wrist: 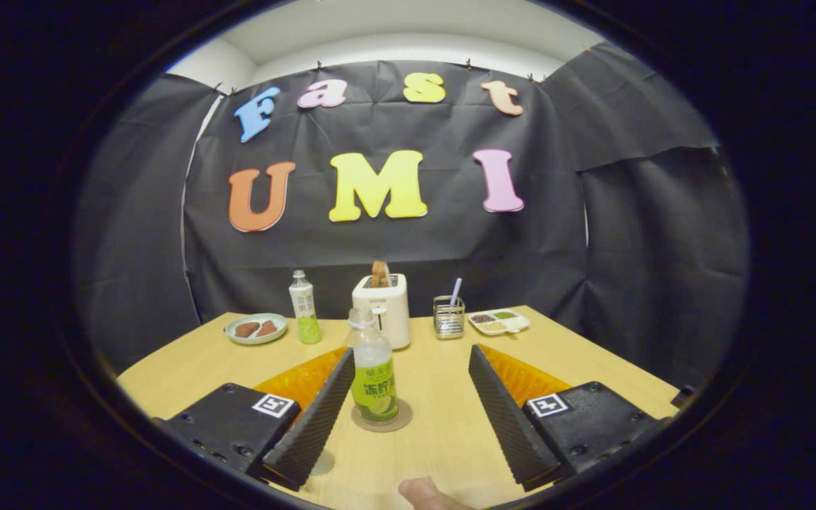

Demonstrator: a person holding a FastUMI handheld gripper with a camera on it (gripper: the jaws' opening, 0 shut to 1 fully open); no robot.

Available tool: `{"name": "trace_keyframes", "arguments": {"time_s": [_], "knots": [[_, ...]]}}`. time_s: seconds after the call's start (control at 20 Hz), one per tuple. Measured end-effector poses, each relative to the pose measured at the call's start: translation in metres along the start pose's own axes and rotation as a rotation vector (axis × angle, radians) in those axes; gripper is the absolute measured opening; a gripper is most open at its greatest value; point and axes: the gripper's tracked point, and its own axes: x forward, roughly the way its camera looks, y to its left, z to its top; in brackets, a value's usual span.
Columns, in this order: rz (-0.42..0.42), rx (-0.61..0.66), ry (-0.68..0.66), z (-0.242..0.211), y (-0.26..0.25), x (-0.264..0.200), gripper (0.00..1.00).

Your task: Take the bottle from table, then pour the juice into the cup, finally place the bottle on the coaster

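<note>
Wide-open gripper (408,411) holds nothing. Between its fingers, near the left one, the bottle (372,372) stands upright on the coaster (382,419). Backing away straight should keep it from tipping.

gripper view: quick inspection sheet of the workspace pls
surface: wooden table, bare patch between the fingers.
job's things: near bottle upright on the round coaster, between the fingers, close to the left one; whether it touches cannot be told. cup: nothing seen.
clutter: second bottle, plate with food, toaster with bread in it, wire holder, divided tray, all beyond the fingers.
grippers: hand-held gripper open, fingers apart.
cables: nothing seen.
surroundings: black cloth booth wall; a fingertip at the near edge.
</note>
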Motion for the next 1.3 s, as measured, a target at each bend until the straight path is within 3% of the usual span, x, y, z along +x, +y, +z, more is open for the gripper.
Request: {"name": "trace_keyframes", "arguments": {"time_s": [0.5, 0.65, 0.8, 0.95, 1.3], "knots": [[0.076, -0.016, -0.067, 0.049, -0.049, -0.142, 1.0], [0.078, -0.042, -0.044, 0.04, -0.052, -0.176, 1.0], [0.068, -0.1, -0.039, 0.029, -0.053, -0.201, 1.0], [0.001, -0.145, -0.07, 0.023, -0.067, -0.217, 1.0], [0.053, -0.083, -0.066, -0.001, -0.054, -0.247, 1.0]]}}
